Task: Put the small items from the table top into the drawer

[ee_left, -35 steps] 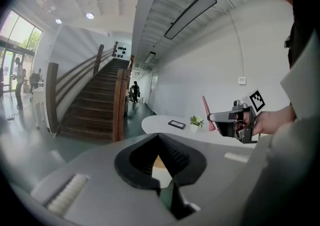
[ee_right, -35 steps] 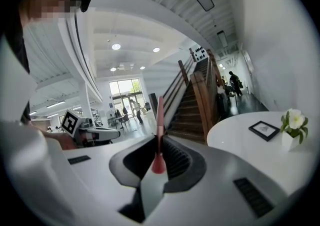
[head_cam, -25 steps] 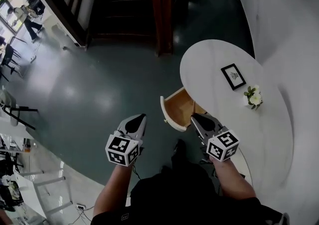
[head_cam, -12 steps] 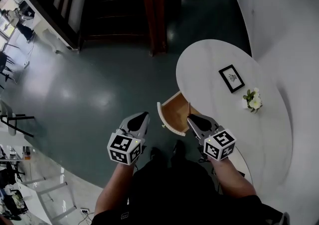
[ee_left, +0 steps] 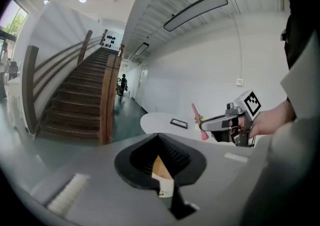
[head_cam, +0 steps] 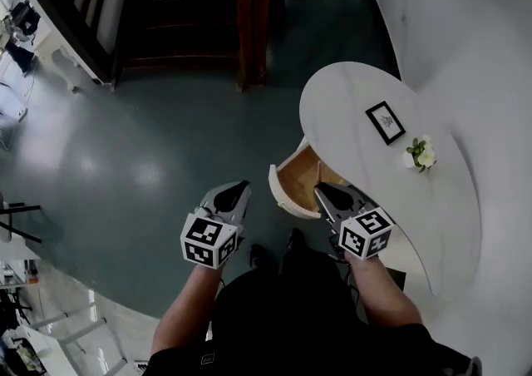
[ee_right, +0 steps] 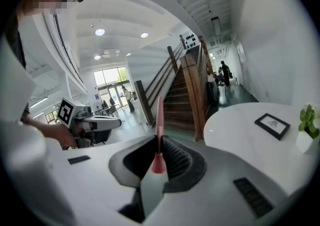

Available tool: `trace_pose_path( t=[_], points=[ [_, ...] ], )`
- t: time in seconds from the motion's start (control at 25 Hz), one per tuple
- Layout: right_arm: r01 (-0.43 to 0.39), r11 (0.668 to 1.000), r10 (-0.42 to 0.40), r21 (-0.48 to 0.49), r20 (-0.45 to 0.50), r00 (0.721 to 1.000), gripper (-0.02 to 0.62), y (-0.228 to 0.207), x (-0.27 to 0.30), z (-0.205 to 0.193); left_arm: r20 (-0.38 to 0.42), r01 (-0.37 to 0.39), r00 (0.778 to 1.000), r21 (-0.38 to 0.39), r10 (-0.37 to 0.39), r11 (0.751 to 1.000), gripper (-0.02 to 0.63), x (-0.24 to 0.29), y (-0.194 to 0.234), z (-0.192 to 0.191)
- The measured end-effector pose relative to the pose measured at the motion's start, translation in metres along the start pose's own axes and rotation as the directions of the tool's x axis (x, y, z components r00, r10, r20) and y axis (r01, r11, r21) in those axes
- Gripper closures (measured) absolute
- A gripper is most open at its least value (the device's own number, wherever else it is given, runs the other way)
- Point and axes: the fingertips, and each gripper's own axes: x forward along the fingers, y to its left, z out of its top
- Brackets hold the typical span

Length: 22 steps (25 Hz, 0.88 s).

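The right gripper has its jaws closed on a thin pink stick, which points out beyond the tips with its wider end in the jaws. The left gripper is closed too, tips together, and holds nothing. Just beyond the right gripper, the wooden drawer stands open at the left edge of the white table. Farther right on the table top are a picture frame and a small flower pot.

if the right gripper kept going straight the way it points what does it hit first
Nothing near. The right gripper, shut on a slim pink item, aims left of the white table and above the open drawer; the first thing in line looks like the wooden staircase, though depth is unclear.
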Motion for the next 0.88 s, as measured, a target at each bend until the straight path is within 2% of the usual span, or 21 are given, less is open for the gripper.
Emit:
trace_pose_path(
  t=[0.16, 0.48, 0.88],
  points=[
    [-0.004, 1.0, 0.005, 0.026, -0.037, 0.999, 0.541, 0.009, 0.011, -0.015, -0.013, 0.014, 1.0, -0.021, -0.015, 1.0, 0.595, -0.001, 0.011, -0.018],
    [-0.008, 1.0, 0.011, 0.025, -0.116, 0.993, 0.541, -0.013, 0.044, -0.048, -0.053, 0.021, 0.998, -0.06, -0.024, 0.998, 0.595, 0.026, 0.019, -0.05],
    [0.023, 0.999, -0.011, 0.046, -0.238, 0.971, 0.541, -0.062, 0.083, -0.106, -0.131, 0.038, 0.99, -0.08, -0.049, 0.996, 0.595, 0.066, 0.029, -0.081]
  ],
)
